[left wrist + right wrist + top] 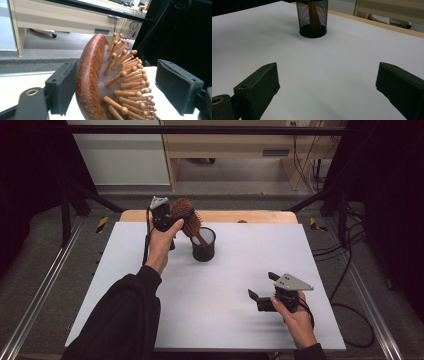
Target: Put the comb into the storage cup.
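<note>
The left gripper, jaws spread, flanks the brown wooden bristled hairbrush standing in the black mesh cup; right gripper gapes near-right.

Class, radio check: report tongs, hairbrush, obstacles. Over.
Left tongs open around hairbrush head. Handle in mesh cup. Right tongs open, idle. Nothing in the way.

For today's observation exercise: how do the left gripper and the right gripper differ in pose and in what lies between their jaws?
The left gripper is raised beside the black mesh cup; the right gripper sits low near the white table's front edge. The left gripper's jaws flank the brown wooden hairbrush, the far pad clear of its bristles; the right gripper's jaws have nothing between them. Both stand open.
</note>
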The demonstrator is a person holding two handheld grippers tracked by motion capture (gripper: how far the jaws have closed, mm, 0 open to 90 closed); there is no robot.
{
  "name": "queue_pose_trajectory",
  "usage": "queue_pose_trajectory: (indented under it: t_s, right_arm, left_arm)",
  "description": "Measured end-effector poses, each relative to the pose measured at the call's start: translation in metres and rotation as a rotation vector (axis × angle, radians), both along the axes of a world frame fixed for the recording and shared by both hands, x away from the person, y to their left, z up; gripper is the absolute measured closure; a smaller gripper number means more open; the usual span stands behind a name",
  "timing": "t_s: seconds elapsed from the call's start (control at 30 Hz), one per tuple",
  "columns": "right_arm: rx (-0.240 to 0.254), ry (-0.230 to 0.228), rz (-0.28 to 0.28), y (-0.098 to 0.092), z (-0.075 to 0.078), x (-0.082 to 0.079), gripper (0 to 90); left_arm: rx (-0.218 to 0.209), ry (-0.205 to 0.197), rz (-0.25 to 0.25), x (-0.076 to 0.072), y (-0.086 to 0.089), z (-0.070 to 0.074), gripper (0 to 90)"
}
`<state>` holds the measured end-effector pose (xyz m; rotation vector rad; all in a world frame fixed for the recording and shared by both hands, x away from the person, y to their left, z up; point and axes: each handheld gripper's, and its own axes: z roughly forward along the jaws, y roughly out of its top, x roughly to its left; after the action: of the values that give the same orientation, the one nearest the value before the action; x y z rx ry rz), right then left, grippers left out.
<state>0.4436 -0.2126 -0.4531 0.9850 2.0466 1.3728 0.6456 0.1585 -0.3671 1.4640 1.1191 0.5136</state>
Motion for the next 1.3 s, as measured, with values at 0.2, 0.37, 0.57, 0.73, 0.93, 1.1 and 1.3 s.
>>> queue_pose_trajectory:
  t_s: [0.2,0.37,0.57,0.73,0.93,1.1,1.3]
  right_arm:
    - [0.000,0.000,0.000,0.000,0.000,0.000,5.0]
    - [-0.002,0.000,0.001,0.000,0.000,0.000,5.0]
    - [-0.003,0.001,0.001,0.001,0.000,0.000,5.0]
    - [-0.003,0.001,0.001,0.001,0.000,0.000,5.0]
    - [-0.003,0.001,0.002,0.001,0.000,0.000,5.0]
    - [-0.004,0.000,0.007,0.002,0.000,0.000,5.0]
    - [-0.006,0.000,0.008,0.003,-0.001,-0.001,5.0]
  left_arm:
    - [0.000,0.007,0.002,-0.001,0.000,-0.001,10.5]
    - [0.010,0.002,-0.006,-0.005,-0.002,-0.003,9.2]
    - [0.023,-0.021,0.000,-0.008,-0.001,-0.003,9.1]
    - [0.023,-0.036,0.002,-0.012,0.001,-0.002,9.1]
    - [0.020,-0.043,-0.002,-0.018,0.002,-0.002,8.1]
    - [0.028,-0.049,-0.004,-0.024,0.002,-0.003,7.3]
    - [0.033,-0.044,-0.002,-0.031,0.006,-0.006,7.1]
